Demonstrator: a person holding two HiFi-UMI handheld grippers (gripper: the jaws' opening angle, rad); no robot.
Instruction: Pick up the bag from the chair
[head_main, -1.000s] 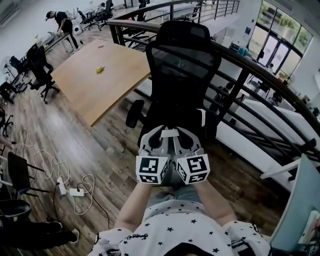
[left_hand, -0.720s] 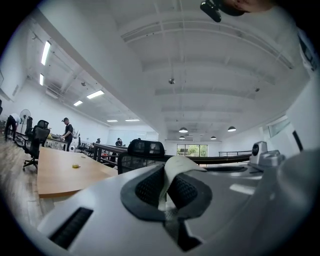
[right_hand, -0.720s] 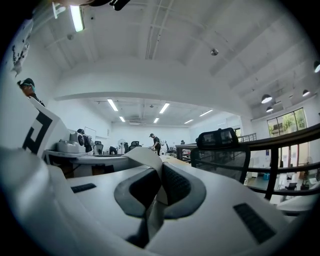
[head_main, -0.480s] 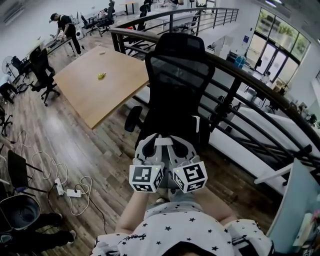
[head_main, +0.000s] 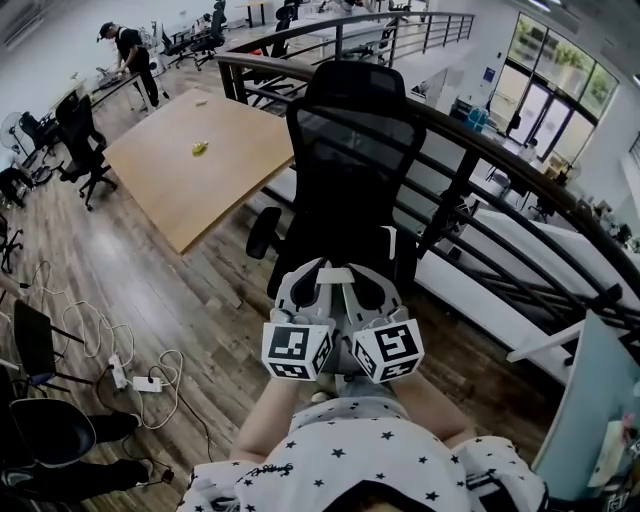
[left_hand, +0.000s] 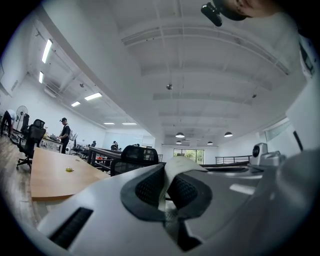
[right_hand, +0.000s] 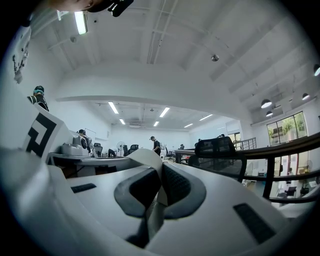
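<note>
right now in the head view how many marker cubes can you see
2. The left cube and the right cube sit side by side at bottom centre, just in front of the chair. None seems hidden.

An open-plan office: mesh swivel chair (head_main: 355, 150), wooden desk (head_main: 190, 170), ceiling strip lights (left_hand: 46, 51).

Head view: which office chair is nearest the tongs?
The tall black mesh chair directly beyond the left tongs and right tongs, by the railing; the other chairs stand far off at the left.
</note>
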